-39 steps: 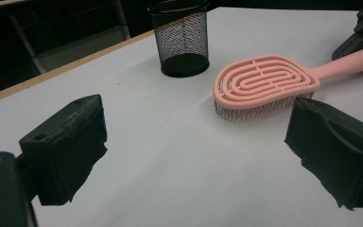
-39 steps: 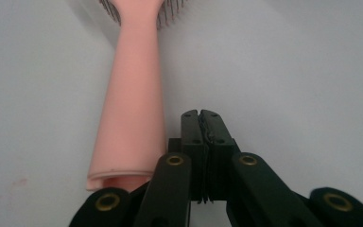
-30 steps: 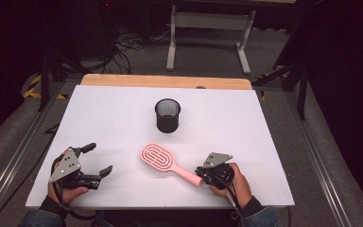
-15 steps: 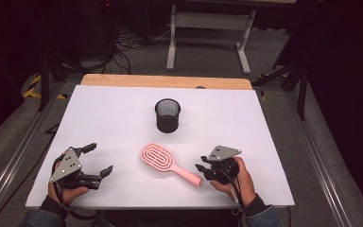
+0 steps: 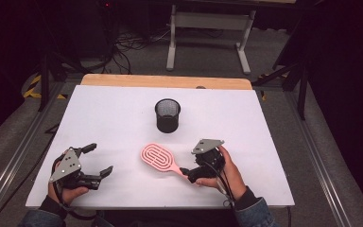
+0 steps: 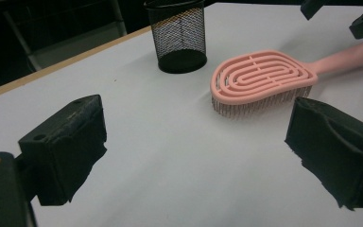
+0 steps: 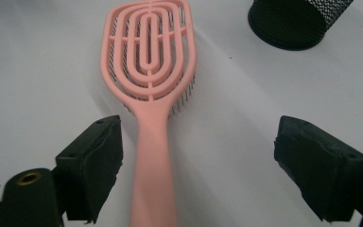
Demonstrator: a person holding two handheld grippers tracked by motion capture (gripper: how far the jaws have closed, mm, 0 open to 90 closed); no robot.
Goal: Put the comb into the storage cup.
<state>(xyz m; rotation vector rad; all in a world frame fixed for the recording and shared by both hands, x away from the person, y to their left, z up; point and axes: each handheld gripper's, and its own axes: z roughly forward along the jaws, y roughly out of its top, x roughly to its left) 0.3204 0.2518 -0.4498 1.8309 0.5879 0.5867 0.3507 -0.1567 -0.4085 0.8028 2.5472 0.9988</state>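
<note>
One pink hairbrush lies bristles-down mid-tabletop, at 6 o'clock from mesh pen cup. Right gripper jaws just opened, straddling handle, gripping nothing; left gripper wide, empty. Brush released; cup unfilled.

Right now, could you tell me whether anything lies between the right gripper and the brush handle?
Nothing visible does. The right gripper has just been opening, and the brush handle lies between its open jaws, near one pad, on the bare table. The mesh cup stands beyond the brush head, off to one side.
</note>
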